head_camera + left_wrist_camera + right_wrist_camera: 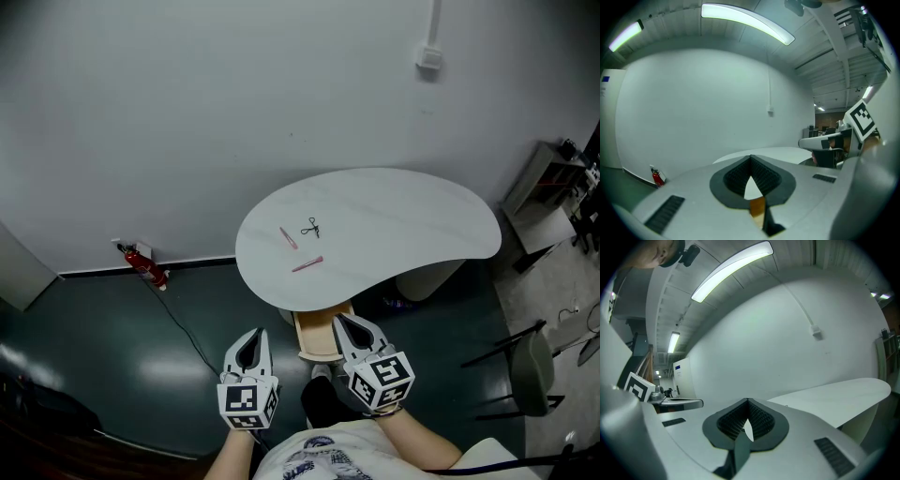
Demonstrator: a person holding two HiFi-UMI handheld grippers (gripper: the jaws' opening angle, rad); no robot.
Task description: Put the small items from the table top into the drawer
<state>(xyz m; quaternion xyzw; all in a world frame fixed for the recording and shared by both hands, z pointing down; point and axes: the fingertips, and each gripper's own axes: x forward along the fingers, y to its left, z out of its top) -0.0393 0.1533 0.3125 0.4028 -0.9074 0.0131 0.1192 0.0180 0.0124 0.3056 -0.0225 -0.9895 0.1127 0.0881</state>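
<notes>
A white kidney-shaped table carries two pink pens and a small black scissors-like item on its left part. Under the table's near edge a light wooden drawer stands pulled out, partly hidden by my right gripper. That gripper is shut and holds nothing, its tips just over the drawer's right side. My left gripper is shut and empty too, and hangs over the dark floor to the left of the drawer. Both grippers are short of the table top. The left gripper view shows the table edge beyond the shut jaws.
A red fire extinguisher stands at the wall to the left, with a cable running across the floor. A dark chair and a shelf unit stand at the right. The table's pedestal base sits under its right half.
</notes>
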